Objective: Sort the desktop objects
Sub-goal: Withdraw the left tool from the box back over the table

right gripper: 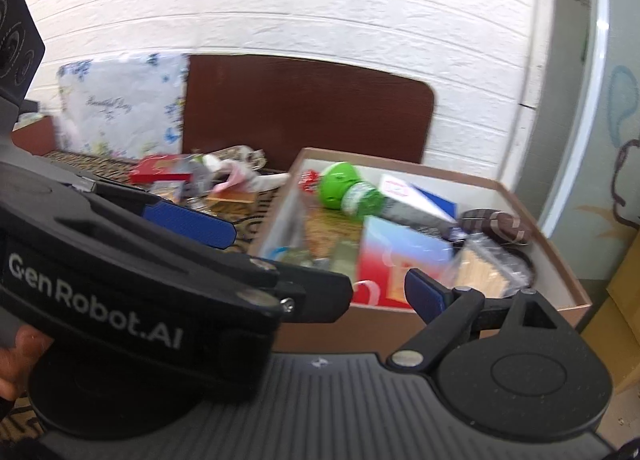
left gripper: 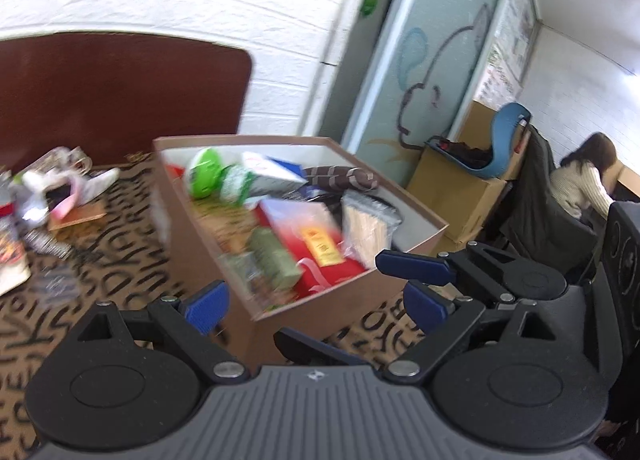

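Note:
A brown cardboard box (left gripper: pixel 320 314) with a white inside stands on the patterned table. It holds a green ball (left gripper: pixel 206 173), a white and blue carton (left gripper: pixel 276 171), a striped brown pouch (left gripper: pixel 344 177), a pack of wooden sticks (left gripper: pixel 368 227) and a red packet (left gripper: pixel 320 256). My left gripper (left gripper: pixel 316 308) is open in front of the box's near corner, with nothing between its pads. My right gripper (left gripper: pixel 358 304) comes in from the right, open and empty. In the right wrist view the left gripper (right gripper: pixel 292 260) hides one of the right gripper's fingers (right gripper: pixel 428 296). The box (right gripper: pixel 576 292) lies just beyond.
Loose items lie on the table left of the box, among them a pink and white thing (left gripper: pixel 76 183) and a red box (right gripper: pixel 160 171). A floral bag (right gripper: pixel 120 107) and a brown board (left gripper: pixel 120 91) stand against the wall. A seated person (left gripper: pixel 580 183) and stacked cartons (left gripper: pixel 452 187) are on the right.

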### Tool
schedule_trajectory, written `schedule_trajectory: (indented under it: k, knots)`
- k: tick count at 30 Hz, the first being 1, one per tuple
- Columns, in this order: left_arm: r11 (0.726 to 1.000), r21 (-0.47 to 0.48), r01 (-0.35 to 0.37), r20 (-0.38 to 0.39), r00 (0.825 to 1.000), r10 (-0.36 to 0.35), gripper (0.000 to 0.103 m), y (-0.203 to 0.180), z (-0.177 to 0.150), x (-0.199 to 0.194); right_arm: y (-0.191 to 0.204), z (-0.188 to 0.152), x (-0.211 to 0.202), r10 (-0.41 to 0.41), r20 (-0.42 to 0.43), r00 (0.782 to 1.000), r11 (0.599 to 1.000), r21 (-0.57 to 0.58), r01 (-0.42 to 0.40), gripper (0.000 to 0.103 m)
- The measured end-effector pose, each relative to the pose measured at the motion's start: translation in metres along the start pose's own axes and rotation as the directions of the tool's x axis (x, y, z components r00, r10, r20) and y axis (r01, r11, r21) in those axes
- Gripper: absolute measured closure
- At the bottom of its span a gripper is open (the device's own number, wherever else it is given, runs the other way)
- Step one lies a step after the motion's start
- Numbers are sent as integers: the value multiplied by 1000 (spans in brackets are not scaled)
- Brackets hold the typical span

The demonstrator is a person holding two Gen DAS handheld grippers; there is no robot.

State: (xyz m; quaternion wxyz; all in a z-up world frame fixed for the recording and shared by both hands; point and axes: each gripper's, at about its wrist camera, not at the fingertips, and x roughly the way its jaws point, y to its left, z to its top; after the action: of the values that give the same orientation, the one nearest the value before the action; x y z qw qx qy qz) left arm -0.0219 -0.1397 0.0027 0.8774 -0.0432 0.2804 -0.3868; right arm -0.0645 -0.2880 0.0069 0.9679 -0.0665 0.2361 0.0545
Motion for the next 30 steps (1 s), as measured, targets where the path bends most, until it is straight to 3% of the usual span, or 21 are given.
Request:
schedule_trajectory:
  k: [9,19,30]
  knots:
    - [992,-79,-97,16,995,98,6,38,-22,-48,60,3,-1,122,-15,992,991,-59,-122,13]
    - [968,-131,-213,9,976,215,6,75,-37,-84,116,7,8,223,-45,974,967,-117,-226,12]
    - [949,-189,-252,-44,968,249,8,123,-46,-74,135,-6,51,224,-124,967,967,-94,-236,12]
